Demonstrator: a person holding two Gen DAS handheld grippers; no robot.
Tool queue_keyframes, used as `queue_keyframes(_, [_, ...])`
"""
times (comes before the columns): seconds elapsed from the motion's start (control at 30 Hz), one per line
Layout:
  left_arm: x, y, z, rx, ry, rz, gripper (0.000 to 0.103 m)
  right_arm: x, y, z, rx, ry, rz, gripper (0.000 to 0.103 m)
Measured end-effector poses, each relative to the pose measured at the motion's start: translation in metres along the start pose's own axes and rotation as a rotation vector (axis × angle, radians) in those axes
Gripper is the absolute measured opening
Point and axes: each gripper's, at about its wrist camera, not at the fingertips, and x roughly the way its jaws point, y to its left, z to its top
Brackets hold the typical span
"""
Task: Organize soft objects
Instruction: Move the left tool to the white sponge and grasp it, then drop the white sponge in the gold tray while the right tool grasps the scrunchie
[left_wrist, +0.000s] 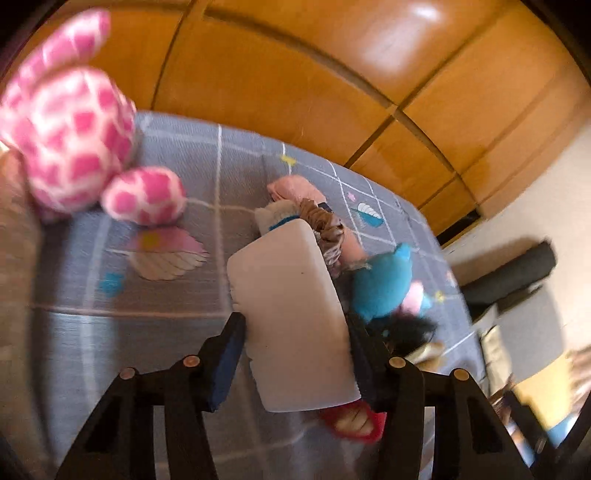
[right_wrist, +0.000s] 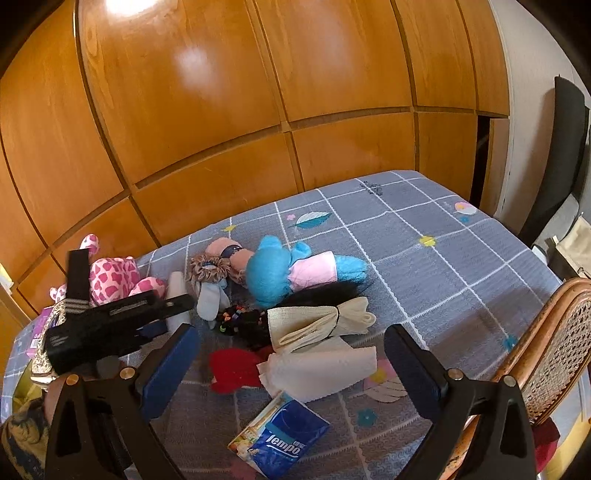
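Left tongs (left_wrist: 295, 354) seemingly around white pad (left_wrist: 291, 321)

The left gripper (left_wrist: 295, 325) tips down at a slant, and its two fingers squeeze a white block (left_wrist: 291, 321) from 9 and 3 o'clock. The right gripper (right_wrist: 290, 332) tips down too, with its fingers far apart and nothing between them. In the right view, the left gripper sits at its 9 o'clock.

Soft toys (right_wrist: 295, 269) on grey tablecloth (right_wrist: 461, 258)
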Motion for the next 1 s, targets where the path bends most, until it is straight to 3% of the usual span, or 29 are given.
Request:
queue_keyframes(0.17, [-0.023,0.000,-0.034,0.151,-0.012,0.119,0.055,0.008,0.000,0.003,0.005,0.042,0.008,0.102])
queue_keyframes(0.33, [-0.023,0.014,-0.065,0.193,0.031,0.171,0.055,0.029,0.013,0.012,-0.019,0.114,0.069,0.095])
queue_keyframes(0.57, [-0.029,0.011,-0.082,0.257,-0.012,0.187,0.055,0.086,0.057,0.037,-0.133,0.204,0.141,0.067])
queue_keyframes(0.83, [-0.026,0.011,-0.079,0.222,-0.012,0.168,0.054,0.158,0.104,0.060,-0.224,0.263,0.154,0.065])
queue_keyframes(0.9, [-0.026,0.011,-0.080,0.221,-0.013,0.168,0.054,0.179,0.114,0.062,-0.241,0.295,0.155,0.057])
queue_keyframes(0.93, [-0.027,0.011,-0.080,0.223,-0.016,0.167,0.054,0.188,0.117,0.062,-0.251,0.312,0.149,0.042])
queue_keyframes(0.97, [-0.028,0.011,-0.079,0.225,-0.020,0.166,0.054,0.198,0.120,0.060,-0.266,0.334,0.131,0.016])
queue_keyframes(1.0, [-0.030,0.010,-0.079,0.225,-0.022,0.165,0.053,0.201,0.120,0.059,-0.268,0.335,0.116,0.010])
